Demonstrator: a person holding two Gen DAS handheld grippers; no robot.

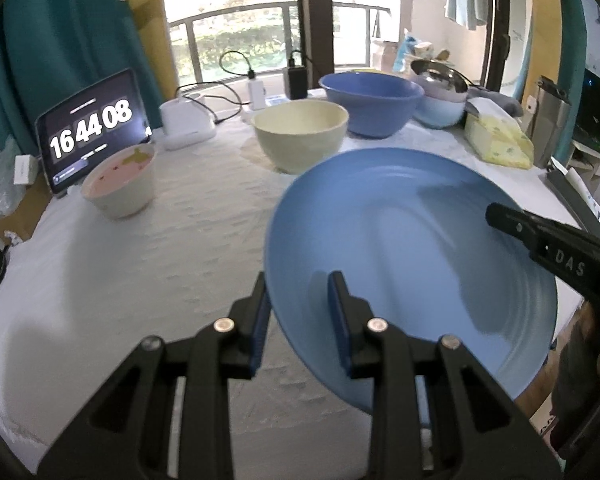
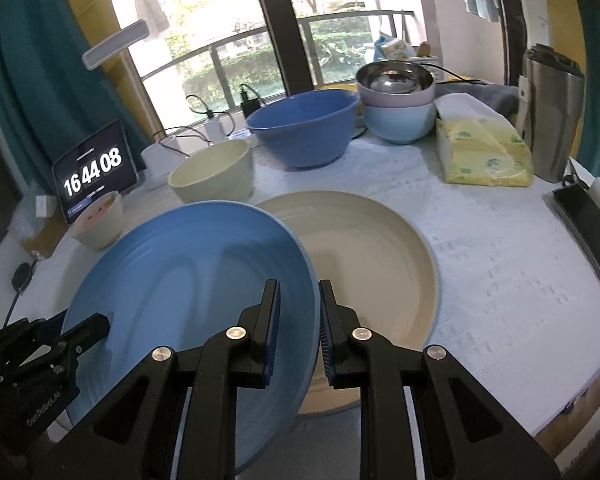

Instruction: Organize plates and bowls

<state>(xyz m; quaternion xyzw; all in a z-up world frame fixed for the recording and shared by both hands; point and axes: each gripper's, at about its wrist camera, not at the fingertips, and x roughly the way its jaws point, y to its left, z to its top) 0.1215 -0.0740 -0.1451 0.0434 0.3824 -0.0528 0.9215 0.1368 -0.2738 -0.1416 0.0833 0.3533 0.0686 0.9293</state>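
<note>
A large blue plate (image 1: 400, 260) (image 2: 188, 280) is held tilted above the white-covered table by both grippers on opposite rims. My left gripper (image 1: 300, 320) is shut on its left rim, and one of its fingertips (image 2: 96, 326) shows in the right wrist view. My right gripper (image 2: 298, 332) is shut on the plate's right rim, with one fingertip (image 1: 500, 216) visible in the left wrist view. A beige plate (image 2: 360, 260) lies flat on the table, partly hidden under the blue plate's right edge. Behind stand a cream bowl (image 1: 300, 136) (image 2: 212, 176), a deep blue bowl (image 1: 372, 100) (image 2: 304, 128) and a pink-lined bowl (image 1: 120, 184) (image 2: 98, 224).
A stack of light bowls topped by a steel one (image 2: 396, 100) stands at the back right. Beside it are a yellow tissue pack (image 2: 484, 152) and a steel flask (image 2: 552, 112). A tablet clock (image 1: 92, 128) and chargers line the back left. A dark flat device (image 2: 588, 232) lies at the right edge.
</note>
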